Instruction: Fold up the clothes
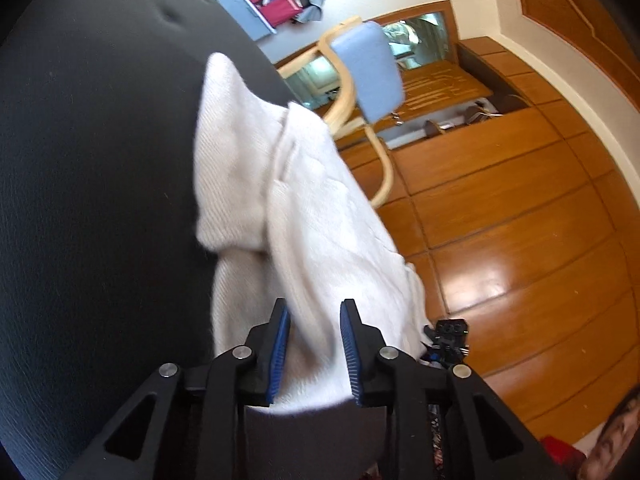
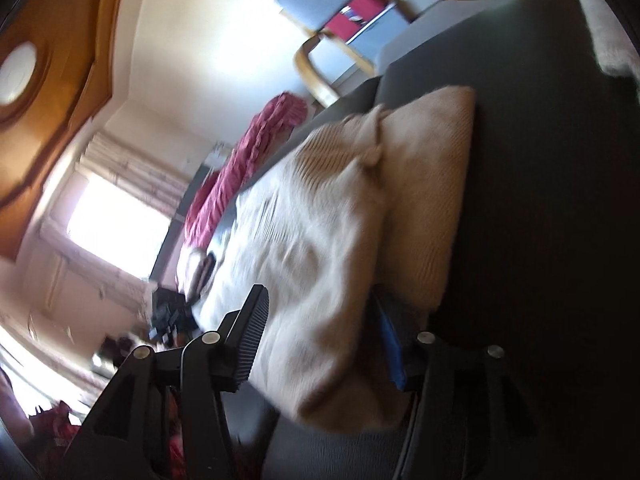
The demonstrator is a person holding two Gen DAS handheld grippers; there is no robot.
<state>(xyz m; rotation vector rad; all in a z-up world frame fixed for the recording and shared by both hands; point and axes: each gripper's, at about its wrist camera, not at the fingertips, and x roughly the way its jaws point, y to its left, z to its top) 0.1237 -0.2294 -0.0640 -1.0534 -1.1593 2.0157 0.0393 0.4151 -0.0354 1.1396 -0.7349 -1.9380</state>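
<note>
Dark upholstery (image 1: 100, 160) carries a cream sweater (image 1: 304, 208), with wood flooring (image 1: 520, 240) and a blue chair (image 1: 368, 68) beyond its edge. We see the sweater draped along that edge, its near end running between the left gripper (image 1: 314, 352) fingers, which stand apart with cloth in the gap, not visibly pinching. Our right gripper (image 2: 320, 340) is also spread, the sweater's bunched end (image 2: 320, 280) lying between its fingers; whether either pad presses it we cannot tell.
</note>
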